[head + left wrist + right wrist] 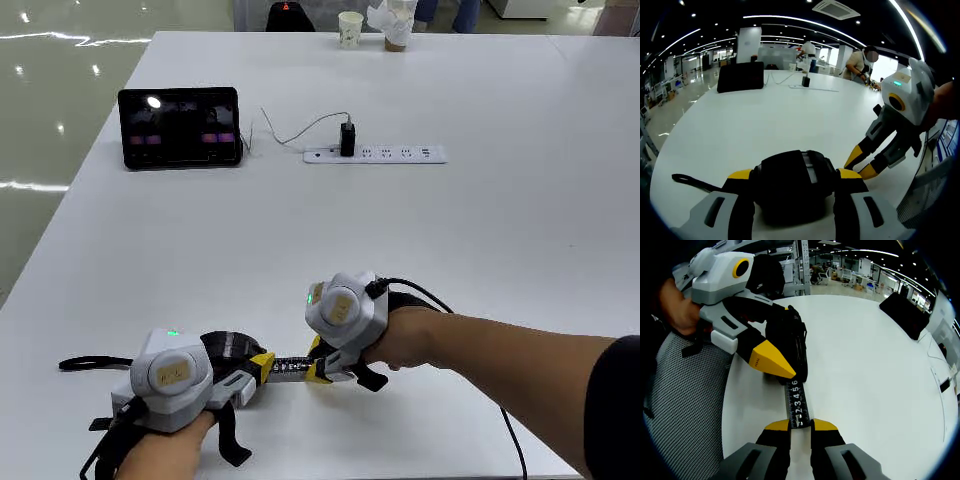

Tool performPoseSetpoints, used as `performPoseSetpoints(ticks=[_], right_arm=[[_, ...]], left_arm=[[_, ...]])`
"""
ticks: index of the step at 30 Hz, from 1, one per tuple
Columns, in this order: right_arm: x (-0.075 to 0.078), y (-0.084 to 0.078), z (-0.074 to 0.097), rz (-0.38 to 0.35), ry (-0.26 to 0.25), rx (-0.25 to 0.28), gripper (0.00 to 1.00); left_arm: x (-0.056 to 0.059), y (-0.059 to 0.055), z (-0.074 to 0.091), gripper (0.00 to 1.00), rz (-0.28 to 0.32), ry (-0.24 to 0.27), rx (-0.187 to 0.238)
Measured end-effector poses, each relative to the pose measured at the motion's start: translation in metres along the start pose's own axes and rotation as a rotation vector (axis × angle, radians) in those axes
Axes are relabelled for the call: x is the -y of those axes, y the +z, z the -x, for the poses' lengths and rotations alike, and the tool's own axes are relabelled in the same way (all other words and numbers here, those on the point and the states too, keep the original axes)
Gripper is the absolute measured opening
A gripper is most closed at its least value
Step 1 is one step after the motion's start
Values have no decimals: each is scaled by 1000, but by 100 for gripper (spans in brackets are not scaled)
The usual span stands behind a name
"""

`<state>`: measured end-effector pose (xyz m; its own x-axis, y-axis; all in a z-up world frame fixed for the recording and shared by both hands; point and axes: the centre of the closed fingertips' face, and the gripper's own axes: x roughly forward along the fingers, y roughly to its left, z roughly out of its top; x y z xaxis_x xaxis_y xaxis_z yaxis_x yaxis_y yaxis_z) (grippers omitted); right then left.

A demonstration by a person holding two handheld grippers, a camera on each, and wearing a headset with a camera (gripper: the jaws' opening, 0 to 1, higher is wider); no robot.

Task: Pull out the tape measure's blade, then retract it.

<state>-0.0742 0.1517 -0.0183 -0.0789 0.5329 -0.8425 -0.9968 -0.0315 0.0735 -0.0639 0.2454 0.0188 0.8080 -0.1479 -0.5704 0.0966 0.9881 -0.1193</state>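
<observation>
1. In the head view I can see the whole white table (470,240). A tablet (180,127), a power strip (375,154) with a charger (347,137) plugged in, and a paper cup (350,28) sit well away from the work.
2. The right gripper view lets me read the numbers on the blade (796,402). A short length of it is out of the tape measure (790,337) and runs straight toward the camera.
3. The left gripper view shows the black case from behind, with its strap (692,181) lying on the table to the left.
4. The left gripper (795,175) is clamped on the tape measure, one jaw on each side of the case, near the table's front edge.
5. The right gripper (801,425) has its jaws nearly together, pinching the blade's free end.
</observation>
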Motion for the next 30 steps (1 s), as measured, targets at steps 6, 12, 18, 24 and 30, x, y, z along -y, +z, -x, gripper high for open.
performPoseSetpoints(ticks=[6,12,18,24,30], right_arm=[[-1,3,-2,-5,0,7,11],[-2,6,-4,-17,8,24,12],[-2,10,-6,-15,6,46,12],[-2,12,-7,-15,4,65,11],[-3,16,-8,-14,3,72,12]], left_arm=[[0,0,0,59,4,-2,0],[0,-1,0,59,4,-5,-3],[0,0,0,59,8,-4,-3],[0,0,0,59,10,-3,-2],[0,0,1,59,12,-3,-2]])
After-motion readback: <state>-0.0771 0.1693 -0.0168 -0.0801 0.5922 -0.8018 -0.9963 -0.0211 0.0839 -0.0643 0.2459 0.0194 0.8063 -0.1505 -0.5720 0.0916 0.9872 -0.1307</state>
